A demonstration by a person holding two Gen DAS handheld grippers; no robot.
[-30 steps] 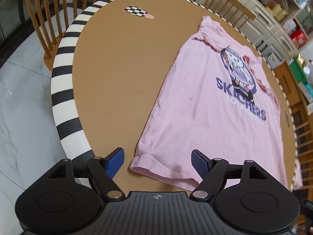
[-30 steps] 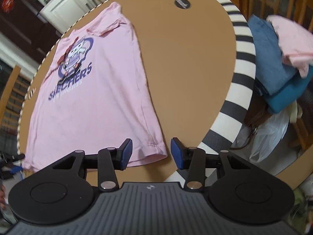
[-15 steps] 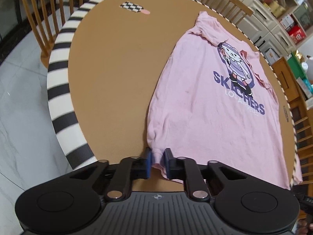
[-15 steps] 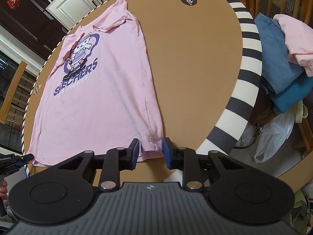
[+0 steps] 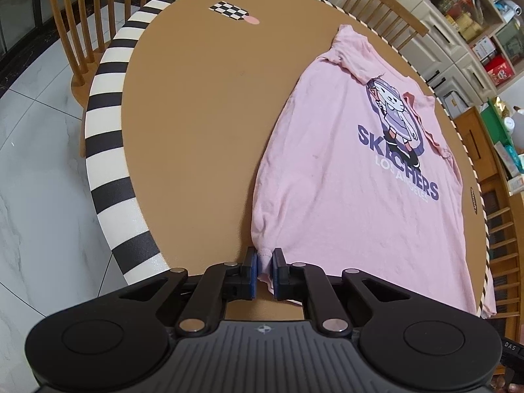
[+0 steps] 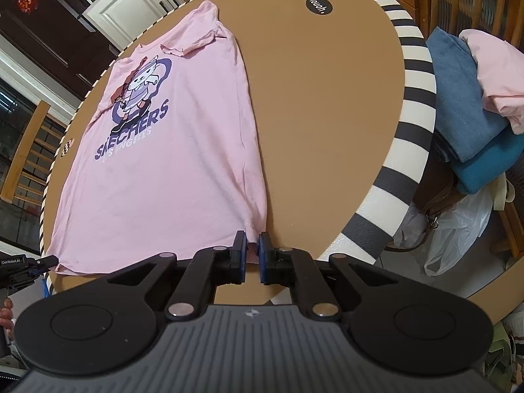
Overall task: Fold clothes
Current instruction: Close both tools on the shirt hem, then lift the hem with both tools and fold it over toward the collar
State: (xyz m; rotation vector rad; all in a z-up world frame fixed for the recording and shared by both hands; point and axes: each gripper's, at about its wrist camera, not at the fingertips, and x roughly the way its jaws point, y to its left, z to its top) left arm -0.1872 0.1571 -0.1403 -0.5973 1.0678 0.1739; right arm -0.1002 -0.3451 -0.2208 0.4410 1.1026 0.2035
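A pink T-shirt with a purple cartoon print lies flat, print up, on the round brown table. In the left wrist view its near left hem corner is bunched between the blue pads of my left gripper, whose jaws are closing and pinch the cloth. In the right wrist view the same T-shirt has its near right hem corner between the pads of my right gripper, also closing and pressing on the fabric. The left gripper's tip shows at the hem's other end.
The table has a black-and-white striped rim. A checkered marker and a black round sticker lie on it. Wooden chairs stand around. Folded blue, teal and pink clothes are stacked to the right, above plastic bags.
Both grippers went from open beside the hem to shut on its corners. The left corner of the hem is now gathered and slightly lifted between the pads.
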